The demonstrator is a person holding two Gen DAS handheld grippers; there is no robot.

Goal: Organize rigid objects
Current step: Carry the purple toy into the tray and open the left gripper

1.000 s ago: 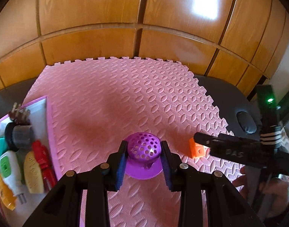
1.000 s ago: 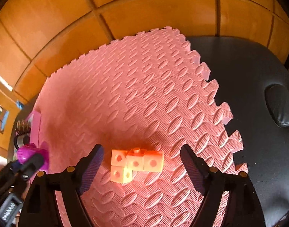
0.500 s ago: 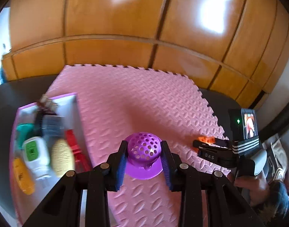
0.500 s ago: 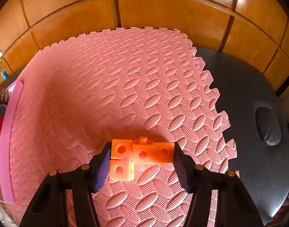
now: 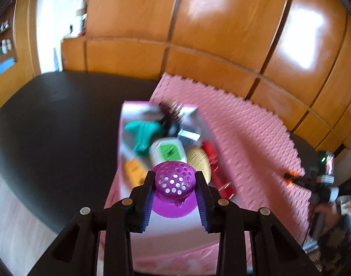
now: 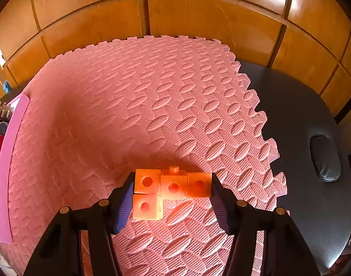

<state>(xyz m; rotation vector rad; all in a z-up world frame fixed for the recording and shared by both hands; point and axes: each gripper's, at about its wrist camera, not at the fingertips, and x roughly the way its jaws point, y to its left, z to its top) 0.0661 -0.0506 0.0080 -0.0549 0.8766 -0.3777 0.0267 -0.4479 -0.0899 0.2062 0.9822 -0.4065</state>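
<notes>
Over the pink tray (image 5: 199, 234), I am now carrying the purple strainer (image 5: 174, 181), left claw (image 5: 174, 199) pinching its dome; a second ago it was over mat. At six o'clock on the mat (image 6: 152, 105), right claw (image 6: 171, 189) has closed from wide onto the orange block cluster (image 6: 168, 189). Drop-off comes next, I judge.

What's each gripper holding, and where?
Left gripper: purple strainer, pinched across its dome. Right gripper: orange blocks, clamped at the row's two ends.
</notes>
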